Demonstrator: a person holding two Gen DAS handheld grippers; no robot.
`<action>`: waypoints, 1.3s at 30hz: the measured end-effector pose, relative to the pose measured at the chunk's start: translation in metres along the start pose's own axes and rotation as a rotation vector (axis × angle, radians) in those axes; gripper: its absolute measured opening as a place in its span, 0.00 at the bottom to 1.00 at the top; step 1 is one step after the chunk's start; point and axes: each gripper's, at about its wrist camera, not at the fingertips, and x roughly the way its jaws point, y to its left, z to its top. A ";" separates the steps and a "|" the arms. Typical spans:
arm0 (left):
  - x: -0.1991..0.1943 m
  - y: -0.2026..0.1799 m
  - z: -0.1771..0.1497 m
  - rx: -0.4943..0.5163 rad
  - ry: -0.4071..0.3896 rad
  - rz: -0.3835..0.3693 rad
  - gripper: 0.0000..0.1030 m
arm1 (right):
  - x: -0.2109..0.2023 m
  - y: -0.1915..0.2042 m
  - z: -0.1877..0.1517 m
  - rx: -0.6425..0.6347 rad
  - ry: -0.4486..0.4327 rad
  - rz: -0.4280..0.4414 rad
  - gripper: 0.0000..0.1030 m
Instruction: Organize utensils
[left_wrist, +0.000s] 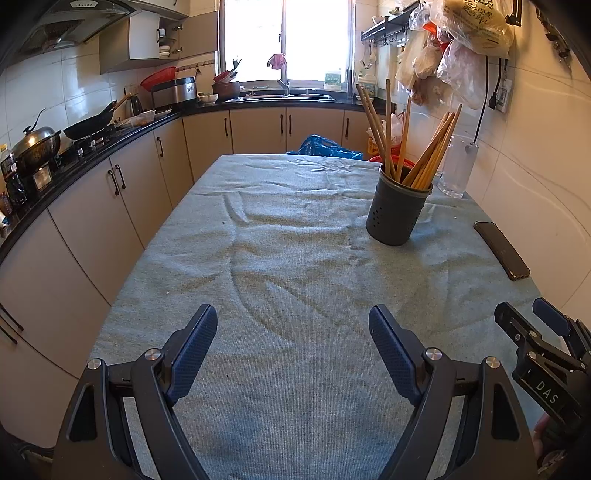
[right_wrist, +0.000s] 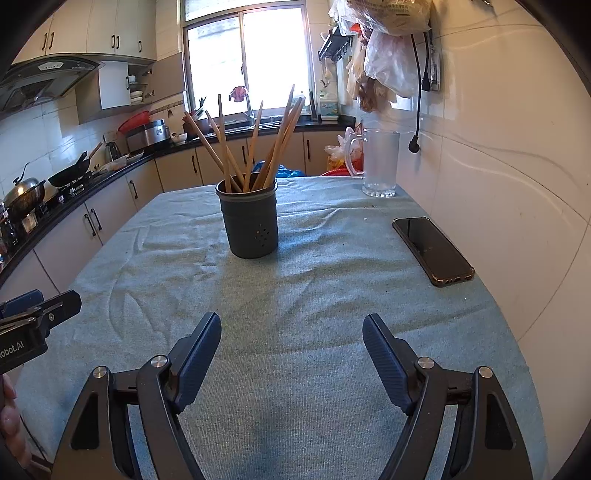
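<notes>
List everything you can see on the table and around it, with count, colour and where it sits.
utensil holder: one, dark grey, mid table, upright
chopsticks: several, exact count unclear, wooden, standing in the holder
phone: one, black, right side of the table, lying flat
glass mug: one, frosted clear, far right corner
tablecloth: one, pale blue-green, covering the table
wok: one, black, on the stove at left
left gripper: one, black with blue pads, open, empty
right gripper: one, same colours, open, empty
</notes>
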 end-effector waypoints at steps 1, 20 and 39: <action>0.000 0.000 0.000 0.000 0.000 0.000 0.81 | 0.000 0.000 0.000 -0.001 0.001 0.001 0.81; -0.010 0.002 -0.004 0.007 -0.030 0.028 0.81 | -0.003 0.003 -0.002 -0.001 0.000 0.008 0.81; -0.047 0.001 -0.003 0.014 -0.212 0.136 0.92 | -0.018 0.004 -0.001 0.020 -0.031 0.025 0.82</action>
